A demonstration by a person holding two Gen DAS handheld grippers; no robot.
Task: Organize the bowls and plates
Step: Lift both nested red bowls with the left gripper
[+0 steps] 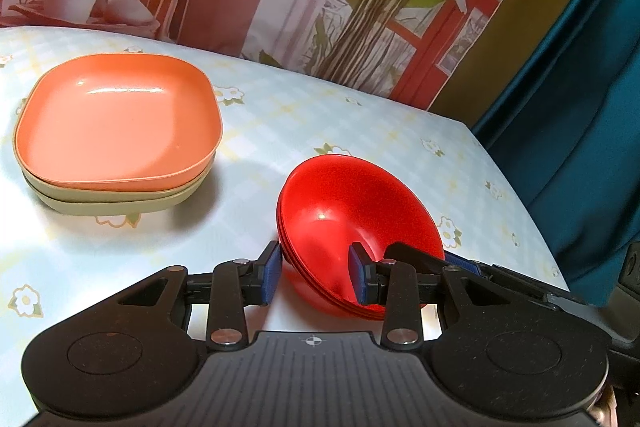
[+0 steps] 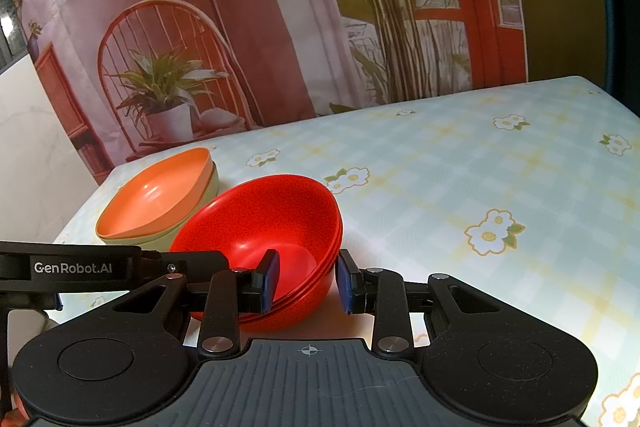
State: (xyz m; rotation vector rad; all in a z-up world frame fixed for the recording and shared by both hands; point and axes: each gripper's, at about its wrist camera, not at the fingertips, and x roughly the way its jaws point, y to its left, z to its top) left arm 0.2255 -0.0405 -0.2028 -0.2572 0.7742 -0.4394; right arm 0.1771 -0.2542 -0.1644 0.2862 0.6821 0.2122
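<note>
The left gripper [image 1: 316,273] points down at a slant. Its two blue pads [image 1: 273,277] sit a little apart, one on each side of the rim of a stack of red bowls [image 1: 352,211], and they look closed on it. The right gripper [image 2: 306,281] points down at a slant too. Its pads [image 2: 270,283] sit the same way on the rim across from the left one. Part of the right gripper shows at the edge of the left view.

A floral checked tablecloth [image 2: 480,163] meets a printed backdrop [image 2: 280,27] beside a teal curtain [image 1: 580,107].
</note>
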